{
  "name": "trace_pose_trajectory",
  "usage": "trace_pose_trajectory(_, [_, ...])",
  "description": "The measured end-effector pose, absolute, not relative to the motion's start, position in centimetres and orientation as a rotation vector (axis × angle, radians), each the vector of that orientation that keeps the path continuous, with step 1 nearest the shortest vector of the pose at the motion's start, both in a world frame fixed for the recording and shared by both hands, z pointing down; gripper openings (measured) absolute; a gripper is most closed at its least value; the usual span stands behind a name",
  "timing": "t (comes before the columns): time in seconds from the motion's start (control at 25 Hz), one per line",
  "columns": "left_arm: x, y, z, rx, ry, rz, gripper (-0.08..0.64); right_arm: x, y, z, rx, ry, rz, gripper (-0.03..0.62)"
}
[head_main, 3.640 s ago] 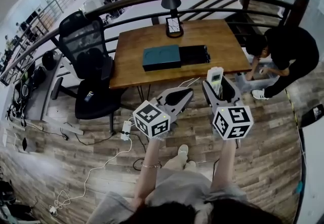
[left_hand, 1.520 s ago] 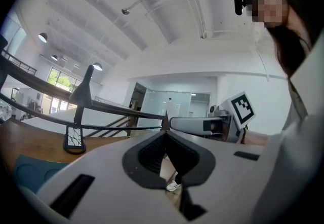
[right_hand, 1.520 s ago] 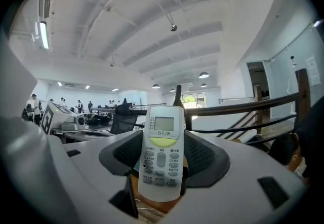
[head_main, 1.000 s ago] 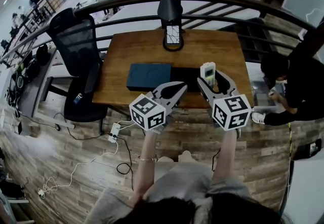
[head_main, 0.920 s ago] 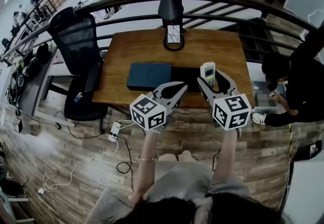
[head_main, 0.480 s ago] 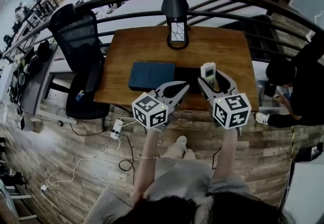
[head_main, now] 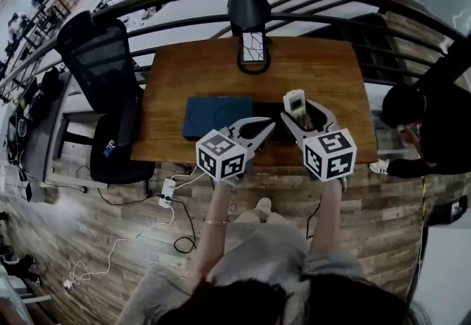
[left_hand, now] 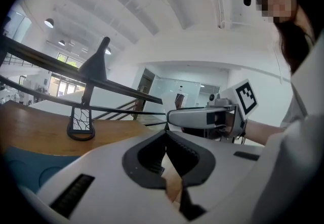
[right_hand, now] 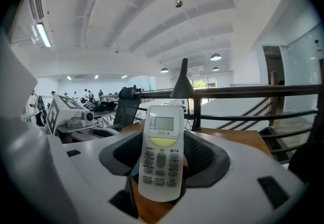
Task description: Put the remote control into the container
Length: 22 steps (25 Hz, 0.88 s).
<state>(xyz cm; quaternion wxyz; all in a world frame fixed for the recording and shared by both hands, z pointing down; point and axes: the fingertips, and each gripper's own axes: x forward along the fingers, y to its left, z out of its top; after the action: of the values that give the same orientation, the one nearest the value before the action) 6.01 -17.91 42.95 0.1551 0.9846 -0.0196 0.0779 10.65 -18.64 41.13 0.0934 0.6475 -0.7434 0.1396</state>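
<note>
Remote control [right_hand: 161, 159] upright along jaws, pinched by right gripper [right_hand: 162, 141] — black container [head_main: 266, 109] just ahead-left | left gripper [left_hand: 167, 136] pressed together, empty

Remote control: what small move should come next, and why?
Probably carry the remote control slightly forward-left over the black container, then lower it: the right claw is shut on it, upright, near the container's right end, not yet lowered.

Wearing light grey clothes [head_main: 257, 261] and a thin bracelet [head_main: 207, 222] on the left wrist. Showing pale grey shells with black ribbed linings on left gripper [head_main: 269, 125] and right gripper [head_main: 303, 115], plus white cubes [head_main: 221, 156] bearing black square markers.
</note>
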Motion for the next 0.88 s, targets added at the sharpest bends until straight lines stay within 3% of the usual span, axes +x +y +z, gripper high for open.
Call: trace_pose_trajectory(0.88, [8.0, -20.9, 49.1, 2.655, -0.233, 0.308, 0.003, 12.6, -23.7, 47.9, 1.541, -2.184, 0.526, 0.252])
